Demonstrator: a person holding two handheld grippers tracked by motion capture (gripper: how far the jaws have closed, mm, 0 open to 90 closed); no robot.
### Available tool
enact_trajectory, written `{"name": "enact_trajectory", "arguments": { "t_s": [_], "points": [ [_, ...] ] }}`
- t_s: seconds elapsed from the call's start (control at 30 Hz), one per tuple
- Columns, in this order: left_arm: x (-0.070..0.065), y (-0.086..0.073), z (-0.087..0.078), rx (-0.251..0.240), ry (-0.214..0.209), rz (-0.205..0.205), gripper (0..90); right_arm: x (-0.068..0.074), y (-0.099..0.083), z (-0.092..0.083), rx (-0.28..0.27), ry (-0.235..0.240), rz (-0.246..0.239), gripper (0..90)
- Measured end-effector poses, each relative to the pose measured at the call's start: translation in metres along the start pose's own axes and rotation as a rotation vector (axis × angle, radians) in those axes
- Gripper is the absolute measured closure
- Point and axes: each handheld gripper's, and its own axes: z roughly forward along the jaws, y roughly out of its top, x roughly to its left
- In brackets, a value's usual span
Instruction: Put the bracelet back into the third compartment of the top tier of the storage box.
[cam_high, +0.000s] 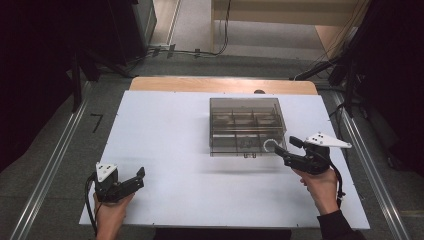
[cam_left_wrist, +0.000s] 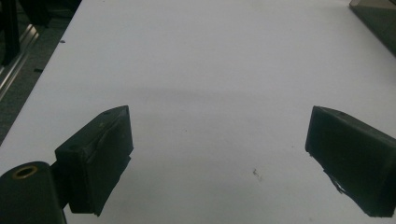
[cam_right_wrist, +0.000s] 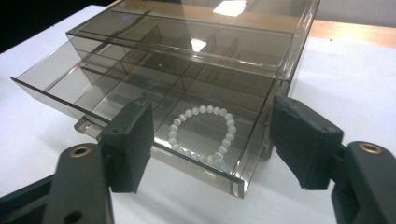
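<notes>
Tabletop (cam_high: 165, 150) comes first, a white board whose wooden far edge shows behind it, with grey floor and metal rails on either side. Toward its far right part sits a smoky transparent organizer box (cam_high: 246, 125), split by dividers into compartments, its lower drawer (cam_right_wrist: 140, 116) pulled out toward the near edge. In the drawer's front right compartment lies a white bead bracelet (cam_right_wrist: 204, 135), flat on the bottom. The right gripper (cam_high: 286, 148), held in the person's right hand (cam_high: 322, 187) near the right edge, points at the box's near right corner; in the right gripper view its jaws stand wide apart, one on each side of that drawer corner, with the bracelet between them and neither jaw clearly touching it. The left gripper (cam_high: 141, 178), held in the left hand (cam_high: 111, 212) at the near left corner, hovers over bare white surface with its jaws wide and nothing between them.
</notes>
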Motion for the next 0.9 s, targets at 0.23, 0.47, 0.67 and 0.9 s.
{"name": "enact_trajectory", "arguments": {
  "t_s": [0.23,0.47,0.67,0.9],
  "points": [
    [0.000,0.000,0.000,-0.001,0.000,0.000,7.8,-0.001,-0.001,0.000,0.012,-0.009,0.000,21.8],
    [0.000,0.000,0.000,0.002,0.001,0.002,7.8,-0.002,-0.002,-0.003,0.018,-0.014,0.007,19.7],
    [0.000,0.000,0.000,-0.001,0.000,0.000,7.8,-0.001,-0.003,-0.006,0.016,-0.019,0.003,18.9],
    [0.000,0.000,0.000,-0.003,0.000,0.000,7.8,-0.002,-0.006,-0.012,0.027,-0.035,0.001,19.0]
  ]
}}
